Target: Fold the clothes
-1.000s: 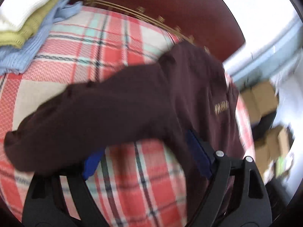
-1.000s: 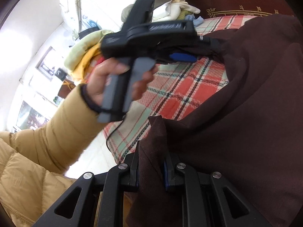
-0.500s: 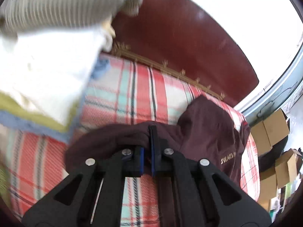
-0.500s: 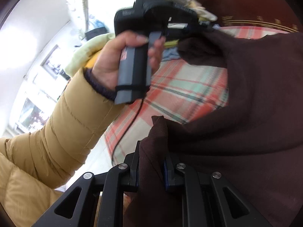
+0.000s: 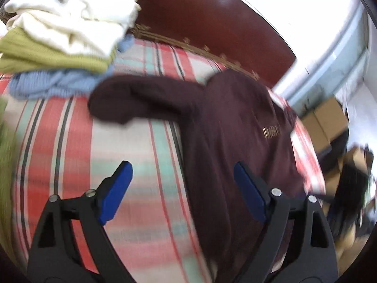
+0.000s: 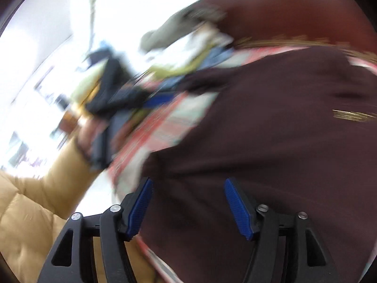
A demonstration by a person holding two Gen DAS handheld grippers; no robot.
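Note:
A dark maroon sweater (image 5: 238,127) with small gold lettering lies on the plaid bedspread (image 5: 132,146), one sleeve stretched out to the left. My left gripper (image 5: 183,179) is open above the bedspread, with the sweater's body under its right finger. In the blurred right wrist view the same sweater (image 6: 271,146) fills the right side. My right gripper (image 6: 188,200) is open over its lower edge, holding nothing. The left gripper (image 6: 132,99) shows there too, gripped by a hand in a tan padded sleeve.
Folded clothes are stacked at the back left: white (image 5: 70,21), olive green (image 5: 47,56) and light blue (image 5: 54,85). A dark red headboard (image 5: 202,23) rises behind the bed. Cardboard boxes (image 5: 327,118) stand off the bed's right side.
Both grippers have opened and let go of the sweater. The sleeve that the left gripper held now lies on the bedspread, and the left gripper has pulled back from it.

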